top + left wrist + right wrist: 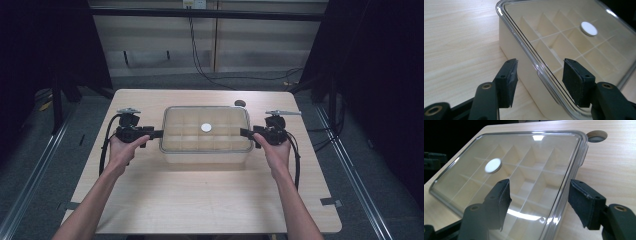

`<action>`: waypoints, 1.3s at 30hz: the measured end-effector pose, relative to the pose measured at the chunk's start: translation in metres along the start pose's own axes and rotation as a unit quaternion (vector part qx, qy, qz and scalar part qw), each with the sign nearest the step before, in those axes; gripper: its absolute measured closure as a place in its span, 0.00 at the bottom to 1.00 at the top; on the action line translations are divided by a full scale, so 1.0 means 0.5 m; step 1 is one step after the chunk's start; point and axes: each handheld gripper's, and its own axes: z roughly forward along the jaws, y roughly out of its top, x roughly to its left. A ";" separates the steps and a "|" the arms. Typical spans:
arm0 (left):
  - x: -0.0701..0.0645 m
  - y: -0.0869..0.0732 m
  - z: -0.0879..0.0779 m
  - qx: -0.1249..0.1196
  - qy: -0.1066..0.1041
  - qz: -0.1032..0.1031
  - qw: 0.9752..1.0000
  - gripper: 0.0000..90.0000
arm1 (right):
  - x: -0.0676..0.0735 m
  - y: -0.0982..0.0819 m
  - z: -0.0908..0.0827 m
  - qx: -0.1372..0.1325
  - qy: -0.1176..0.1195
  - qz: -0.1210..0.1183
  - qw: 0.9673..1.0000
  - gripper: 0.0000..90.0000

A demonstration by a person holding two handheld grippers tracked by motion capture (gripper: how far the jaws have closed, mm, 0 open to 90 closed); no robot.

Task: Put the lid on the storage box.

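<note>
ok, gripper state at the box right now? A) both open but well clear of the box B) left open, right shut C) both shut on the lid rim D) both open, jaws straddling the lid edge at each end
D: the left gripper and right gripper each show a wide gap between their jaws, with the clear lid's rim running through that gap at opposite ends of the divided box.
</note>
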 end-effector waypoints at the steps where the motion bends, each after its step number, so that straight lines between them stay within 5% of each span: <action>1: -0.002 -0.004 -0.006 -0.001 0.000 0.003 1.000 0.51 | 0.003 -0.006 -0.009 -0.007 0.006 0.000 1.000 0.39; 4: -0.006 -0.011 -0.018 -0.007 -0.012 -0.003 1.000 0.50 | 0.006 -0.014 -0.024 -0.013 0.011 0.000 1.000 0.40; 11: -0.045 -0.038 -0.062 -0.021 -0.018 0.020 0.999 0.51 | 0.024 -0.043 -0.070 -0.020 0.045 -0.003 0.999 0.40; 12: -0.051 -0.052 -0.071 -0.028 -0.038 0.020 0.999 0.52 | 0.029 -0.054 -0.083 -0.024 0.051 -0.007 0.998 0.40; 16: -0.061 -0.077 -0.082 -0.024 -0.024 0.035 0.999 0.53 | 0.035 -0.073 -0.102 -0.022 0.053 -0.014 0.998 0.40; 21: -0.069 -0.118 -0.107 -0.028 -0.020 0.029 0.999 0.50 | 0.043 -0.115 -0.125 -0.010 0.036 -0.024 0.999 0.39; 25: -0.082 -0.162 -0.123 -0.021 0.001 0.040 0.999 0.43 | 0.046 -0.149 -0.147 -0.024 0.045 -0.006 0.999 0.39; 39: -0.103 -0.268 -0.154 0.004 0.007 0.041 0.999 0.35 | 0.054 -0.231 -0.190 -0.038 0.030 0.001 0.999 0.36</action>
